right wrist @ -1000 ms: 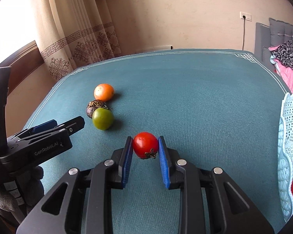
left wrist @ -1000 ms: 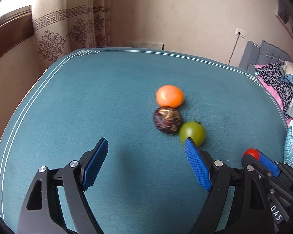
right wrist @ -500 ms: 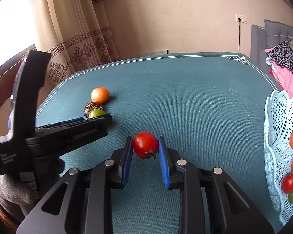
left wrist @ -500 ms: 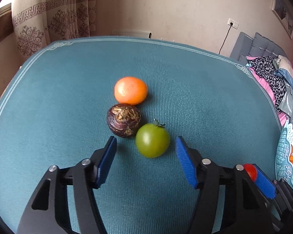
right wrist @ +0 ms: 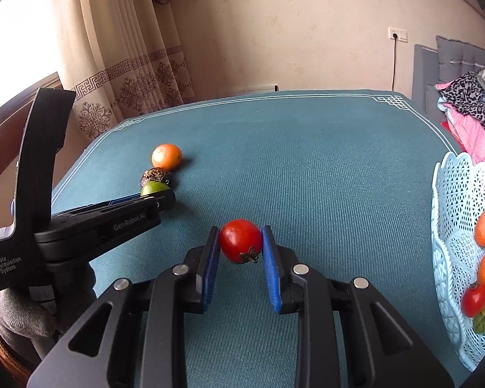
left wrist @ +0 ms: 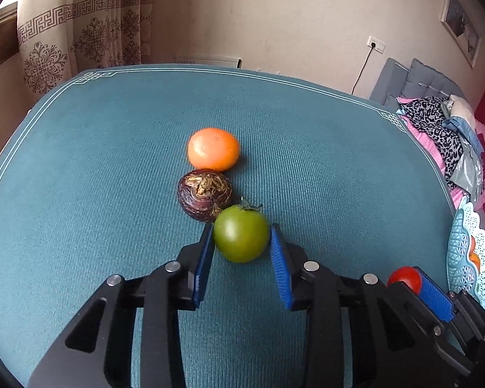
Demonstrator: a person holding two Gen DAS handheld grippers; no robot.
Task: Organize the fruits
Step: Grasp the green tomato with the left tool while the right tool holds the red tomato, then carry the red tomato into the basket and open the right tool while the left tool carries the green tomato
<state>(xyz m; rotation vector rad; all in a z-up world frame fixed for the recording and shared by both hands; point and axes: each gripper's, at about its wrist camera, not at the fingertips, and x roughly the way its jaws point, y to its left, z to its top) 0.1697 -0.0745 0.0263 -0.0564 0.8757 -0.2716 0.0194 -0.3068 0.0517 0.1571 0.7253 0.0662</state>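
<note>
My left gripper (left wrist: pixel 241 237) is shut on a green tomato (left wrist: pixel 241 238) that rests on the teal tablecloth (left wrist: pixel 113 161). A dark purple fruit (left wrist: pixel 204 193) touches the green tomato from behind, and an orange fruit (left wrist: pixel 213 148) lies just beyond it. My right gripper (right wrist: pixel 240 242) is shut on a red tomato (right wrist: pixel 240 240) and holds it over the cloth. In the right wrist view the left gripper (right wrist: pixel 158 199) shows at the left with the green tomato (right wrist: pixel 154 188). The red tomato also shows in the left wrist view (left wrist: pixel 404 277).
A pale blue lattice basket (right wrist: pixel 449 226) stands at the right table edge, holding several orange, red and green fruits. It also shows in the left wrist view (left wrist: pixel 462 258). A bed with clothes (left wrist: pixel 443 129) lies beyond the table's right side. Curtains (right wrist: pixel 135 74) hang at the back left.
My left gripper moved forward around the green tomato and closed on it. My right gripper kept its hold on the red tomato and shifted toward the basket.
</note>
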